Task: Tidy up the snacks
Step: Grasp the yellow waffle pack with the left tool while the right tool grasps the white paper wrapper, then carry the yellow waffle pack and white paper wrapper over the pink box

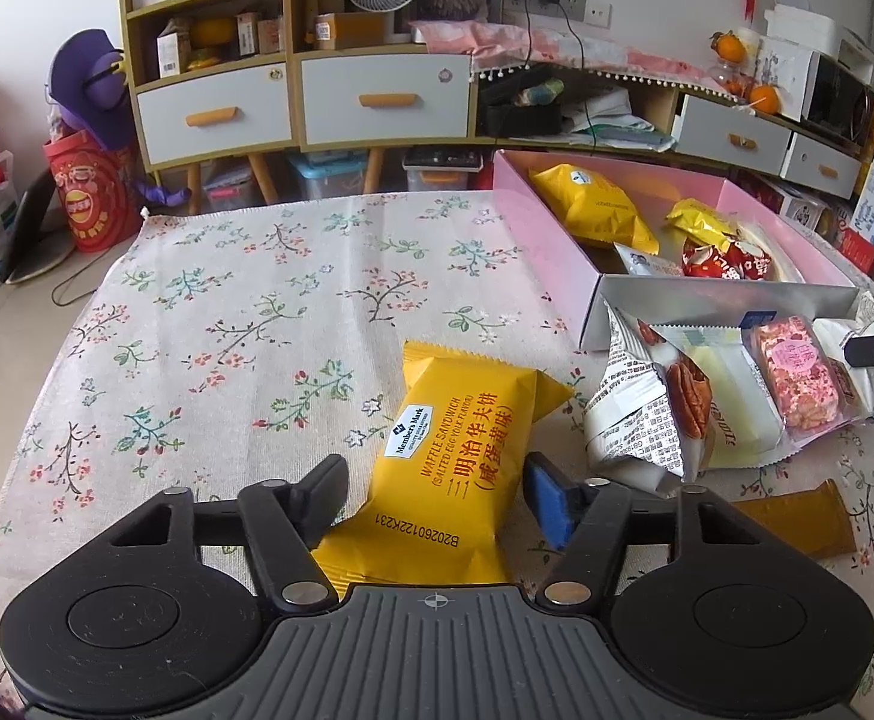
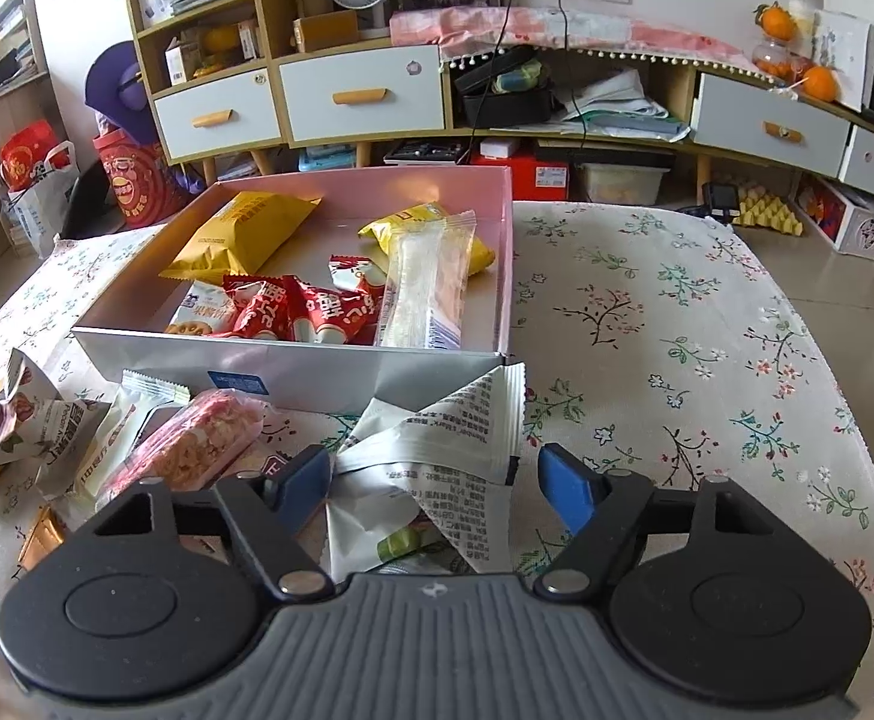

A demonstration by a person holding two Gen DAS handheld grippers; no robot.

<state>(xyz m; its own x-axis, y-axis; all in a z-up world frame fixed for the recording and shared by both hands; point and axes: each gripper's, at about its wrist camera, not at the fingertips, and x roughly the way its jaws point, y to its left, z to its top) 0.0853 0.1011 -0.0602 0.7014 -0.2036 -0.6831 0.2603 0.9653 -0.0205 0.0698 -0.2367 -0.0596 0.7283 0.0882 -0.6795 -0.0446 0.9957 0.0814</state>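
Floral tablecloth (image 1: 245, 300) covers the table; pink box (image 2: 505, 252) sits on it, already holding yellow and red snack packs. Loose packets lie just outside its near wall. Left gripper (image 1: 434, 495): jaws straddle the yellow waffle pack (image 1: 454, 462), both pads at its sides, contact unclear. Right gripper (image 2: 437, 480): jaws apart around a white printed packet (image 2: 454, 456), right pad clear of it.
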